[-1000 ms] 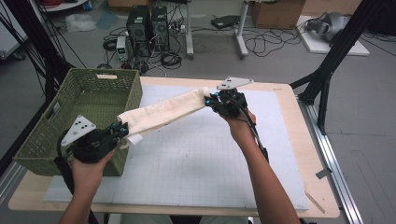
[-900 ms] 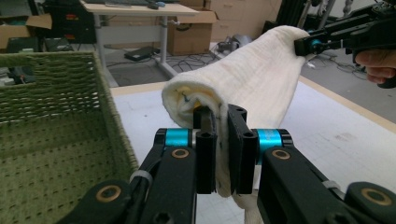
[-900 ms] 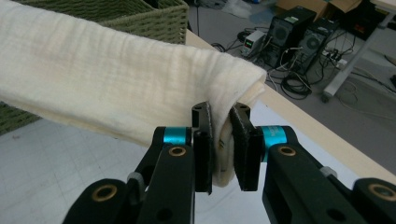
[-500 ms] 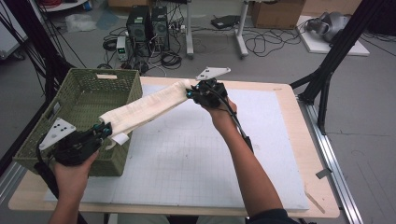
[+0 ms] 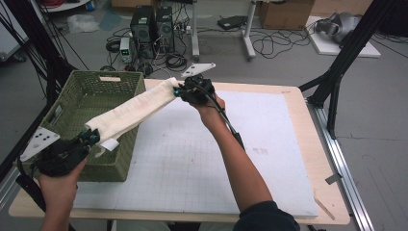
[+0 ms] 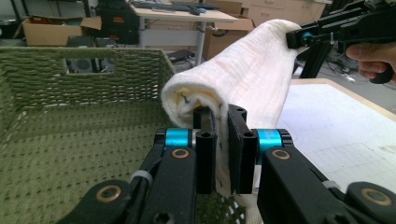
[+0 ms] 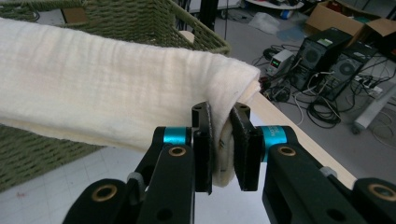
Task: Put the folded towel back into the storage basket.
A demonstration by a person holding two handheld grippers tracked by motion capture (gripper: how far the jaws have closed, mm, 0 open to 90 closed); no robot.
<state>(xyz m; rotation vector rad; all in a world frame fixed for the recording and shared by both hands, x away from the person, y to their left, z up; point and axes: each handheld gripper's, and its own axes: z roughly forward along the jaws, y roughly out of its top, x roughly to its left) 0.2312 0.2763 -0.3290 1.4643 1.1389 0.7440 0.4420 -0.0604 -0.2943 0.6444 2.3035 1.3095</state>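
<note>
The rolled cream towel [image 5: 132,109] hangs stretched in the air, one end clamped in the left gripper [image 5: 89,138], the other pinched by the right gripper [image 5: 179,90]. Since a second ago, both hands have carried it leftward, so its lower end now sits over the green woven basket [image 5: 77,85] rather than the white table mat [image 5: 269,159]. Lowering it in looks close.

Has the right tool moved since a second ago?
Yes. In the high view the right tool has carried its end of the towel left, toward the green basket.
</note>
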